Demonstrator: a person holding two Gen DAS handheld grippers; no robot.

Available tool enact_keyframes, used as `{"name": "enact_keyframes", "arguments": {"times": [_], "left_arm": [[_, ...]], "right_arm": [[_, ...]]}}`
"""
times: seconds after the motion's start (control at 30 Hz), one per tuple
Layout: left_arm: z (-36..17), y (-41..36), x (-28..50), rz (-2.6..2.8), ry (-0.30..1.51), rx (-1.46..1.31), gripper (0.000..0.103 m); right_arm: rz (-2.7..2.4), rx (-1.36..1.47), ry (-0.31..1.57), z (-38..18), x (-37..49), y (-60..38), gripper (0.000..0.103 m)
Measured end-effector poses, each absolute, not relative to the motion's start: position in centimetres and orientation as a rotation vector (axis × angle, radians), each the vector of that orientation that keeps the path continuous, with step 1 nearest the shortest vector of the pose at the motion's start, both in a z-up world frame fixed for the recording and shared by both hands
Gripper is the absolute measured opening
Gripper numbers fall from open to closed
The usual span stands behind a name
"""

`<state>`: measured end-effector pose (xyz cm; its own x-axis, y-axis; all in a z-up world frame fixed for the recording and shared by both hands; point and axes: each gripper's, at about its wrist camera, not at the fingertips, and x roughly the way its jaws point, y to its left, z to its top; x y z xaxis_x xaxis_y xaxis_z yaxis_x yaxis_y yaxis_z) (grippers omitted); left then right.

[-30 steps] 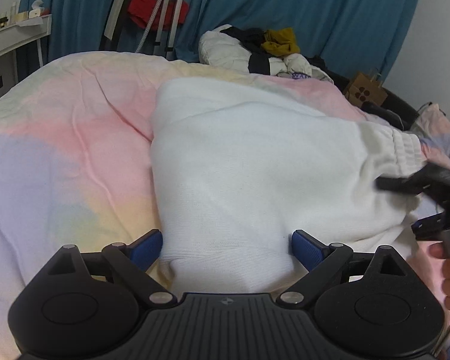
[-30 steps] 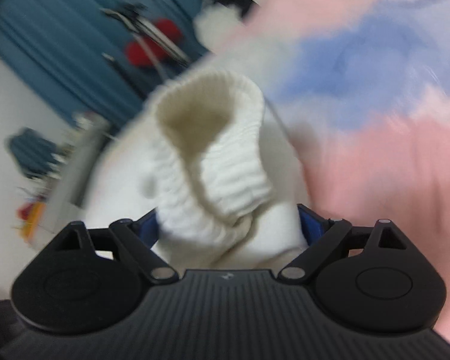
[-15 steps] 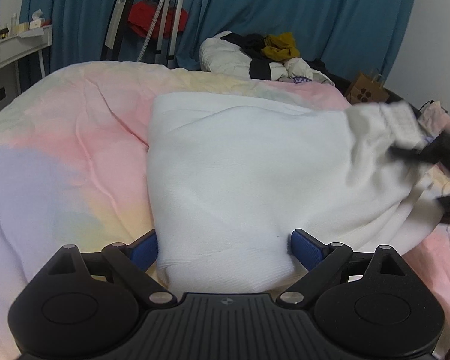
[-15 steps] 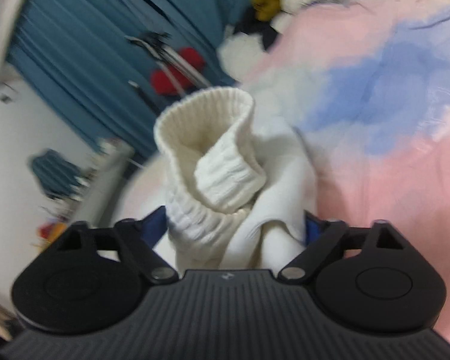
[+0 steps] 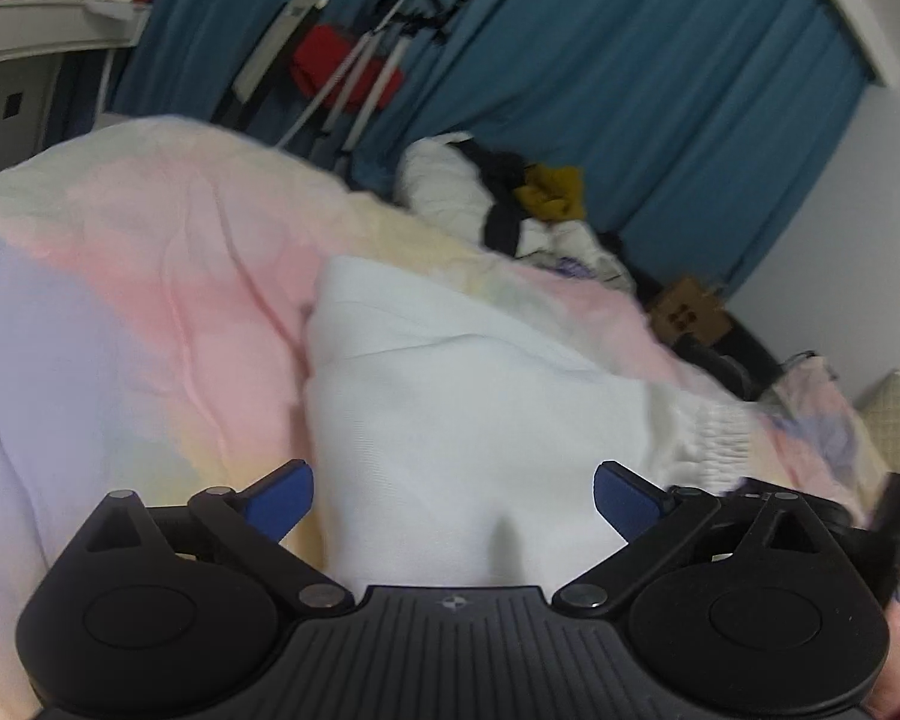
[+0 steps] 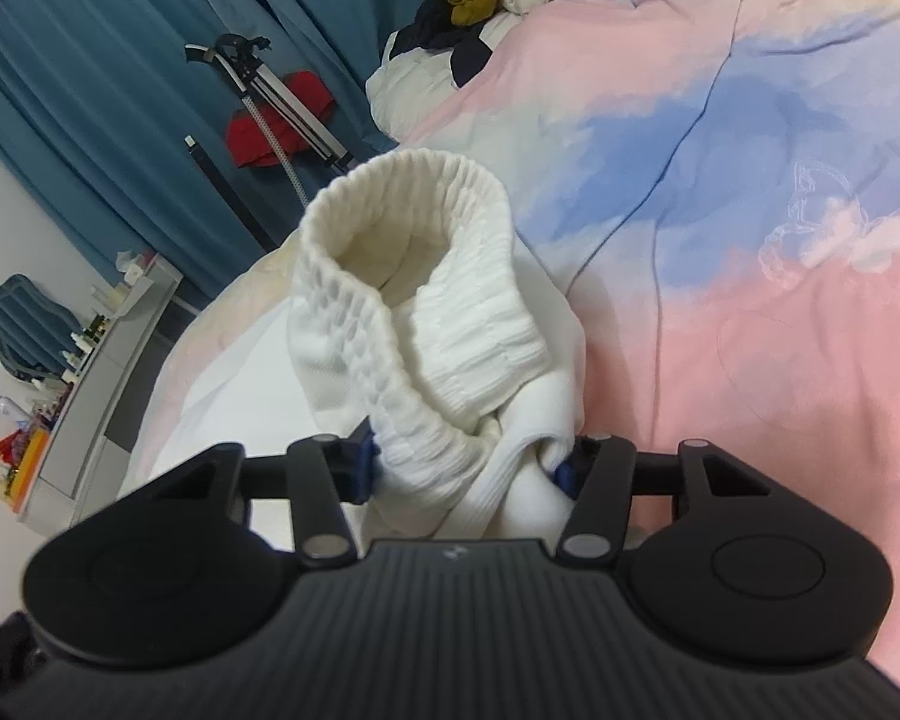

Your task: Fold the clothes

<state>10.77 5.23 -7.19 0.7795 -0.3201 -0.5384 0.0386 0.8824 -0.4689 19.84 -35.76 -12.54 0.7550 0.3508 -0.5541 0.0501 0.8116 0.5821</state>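
A white garment [image 5: 450, 420] lies spread over a pastel bedspread [image 5: 150, 300] of pink, blue and yellow, filling the lower centre of the left wrist view. Its ribbed cuff [image 6: 414, 300] rises as an open tube through the middle of the right wrist view, just above the tool. The right gripper [image 6: 465, 462] has just been closing, and its blue pads [image 6: 363, 459] now pinch the bunched white fabric below the cuff from both sides. The left gripper [image 5: 453, 498] has its jaws spread wide and just been opening further; the cloth runs between its blue pads [image 5: 279, 501] without being squeezed. At the far edge of the bed, upper centre-right in the left wrist view, sits a heap of clothes [image 5: 510, 204] in white, black and mustard. A teal curtain [image 5: 630, 90] fills the background, with a tripod [image 5: 360, 90] and something red [image 5: 330, 63] at upper centre, and a cluttered shelf [image 5: 48, 24] at upper left.
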Motion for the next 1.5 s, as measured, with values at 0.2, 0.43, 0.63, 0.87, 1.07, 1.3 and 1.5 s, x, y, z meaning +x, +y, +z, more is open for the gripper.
{"name": "enact_keyframes", "arguments": {"times": [0.2,0.43,0.63,0.87,1.07,1.3,1.5], "left_arm": [[-9.9,5.6,14.3,-0.226,0.741,-0.528,0.073],[-5.4,3.7,13.3,-0.233,0.618,-0.454,0.039],[1.9,-1.3,14.2,-0.309,0.51,-0.395,0.036],[6.5,-12.7,21.0,-0.455,0.416,-0.329,0.037],[2.9,-23.8,31.1,-0.581,0.449,-0.267,0.037],[-9.0,-31.0,39.6,-0.597,0.706,-0.112,0.041],[-12.0,-28.9,40.5,-0.661,0.729,-0.157,0.056]], "right_arm": [[0.17,0.618,0.674,-12.2,20.0,-35.6,0.05],[0.22,0.652,0.577,-9.2,19.6,-36.2,0.04],[0.25,0.715,0.426,-5.2,18.4,-39.6,0.037],[0.167,0.783,0.179,-0.9,17.4,-48.3,0.037],[-0.008,0.768,0.054,-2.7,18.6,-55.8,0.037],[-0.273,0.85,0.318,-14.9,24.2,-59.8,0.038],[-0.271,0.88,0.396,-18.3,23.4,-59.9,0.042]]}}
